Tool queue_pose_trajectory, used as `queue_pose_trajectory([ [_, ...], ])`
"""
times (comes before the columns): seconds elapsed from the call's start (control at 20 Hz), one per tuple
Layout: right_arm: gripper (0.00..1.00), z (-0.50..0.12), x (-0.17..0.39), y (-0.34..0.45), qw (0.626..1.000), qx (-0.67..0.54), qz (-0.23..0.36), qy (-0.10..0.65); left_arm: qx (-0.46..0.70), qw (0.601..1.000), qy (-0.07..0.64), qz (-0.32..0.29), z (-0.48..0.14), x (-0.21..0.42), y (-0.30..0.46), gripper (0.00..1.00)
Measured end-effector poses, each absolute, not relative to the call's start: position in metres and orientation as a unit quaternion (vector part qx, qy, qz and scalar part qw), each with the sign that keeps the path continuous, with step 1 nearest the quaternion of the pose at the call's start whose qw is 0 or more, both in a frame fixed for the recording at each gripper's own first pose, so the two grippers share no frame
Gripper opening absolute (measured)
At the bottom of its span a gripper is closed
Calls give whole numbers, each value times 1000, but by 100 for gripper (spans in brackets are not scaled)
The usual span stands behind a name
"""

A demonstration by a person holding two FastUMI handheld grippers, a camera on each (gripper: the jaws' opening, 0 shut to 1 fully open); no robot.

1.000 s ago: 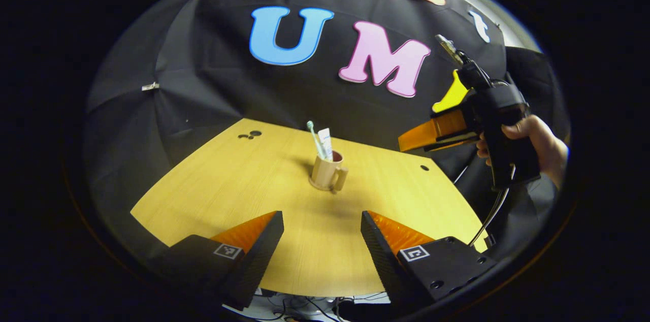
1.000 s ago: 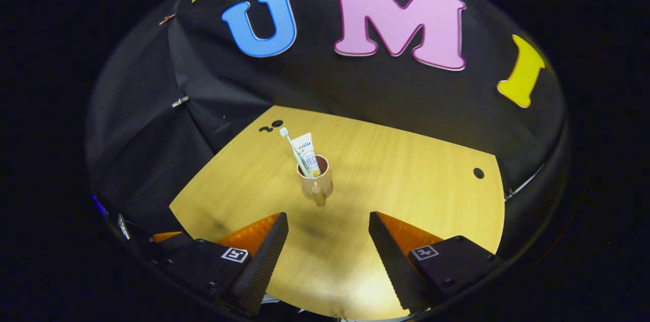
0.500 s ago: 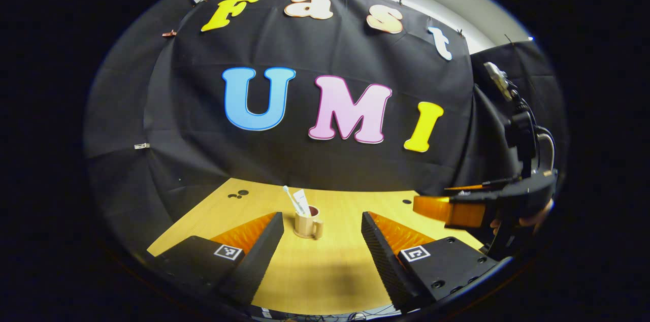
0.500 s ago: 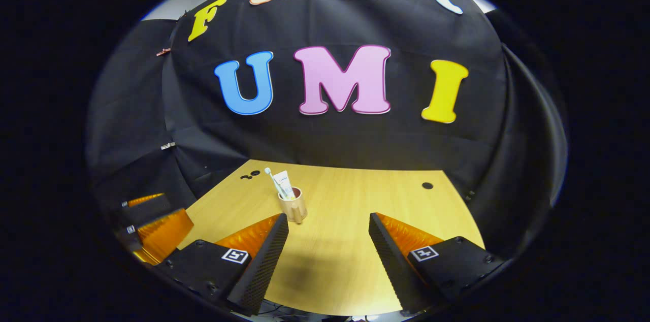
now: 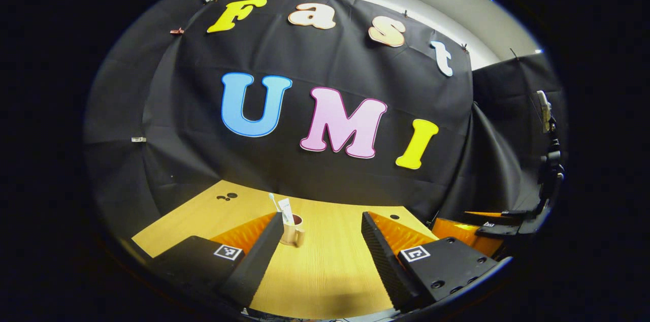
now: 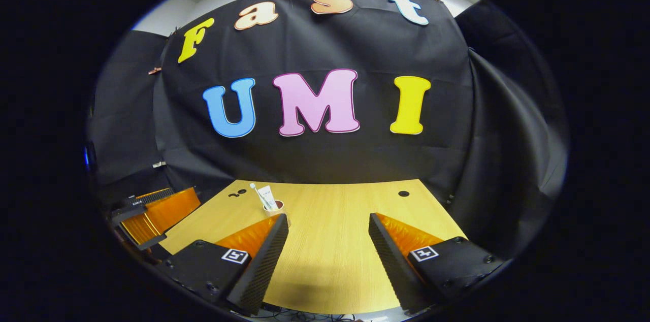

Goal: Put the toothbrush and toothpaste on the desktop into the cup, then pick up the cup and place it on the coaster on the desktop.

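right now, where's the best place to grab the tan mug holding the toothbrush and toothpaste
Probably by its handle, which juts out on the side facing the grippers in the left gripper view. The tan ceramic mug stands upright on the wooden desktop, and the toothbrush and toothpaste tube lean out of its mouth, so a level approach from the near side, closing across the handle, stays below them.

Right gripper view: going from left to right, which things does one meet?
The left gripper at the left edge → toothbrush → toothpaste in the cup → the round hole in the desktop.
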State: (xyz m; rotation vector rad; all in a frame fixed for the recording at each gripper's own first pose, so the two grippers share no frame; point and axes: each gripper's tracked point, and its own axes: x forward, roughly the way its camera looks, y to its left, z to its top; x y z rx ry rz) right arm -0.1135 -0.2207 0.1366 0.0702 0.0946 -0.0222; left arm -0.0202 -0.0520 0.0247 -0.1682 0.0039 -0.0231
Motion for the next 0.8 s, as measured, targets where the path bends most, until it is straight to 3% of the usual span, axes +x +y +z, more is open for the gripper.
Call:
queue_pose_trajectory([
  [0.8, 98, 129, -96, -188, 997, 47, 10, 63, -49, 999, 10, 1, 24, -23, -39, 98],
])
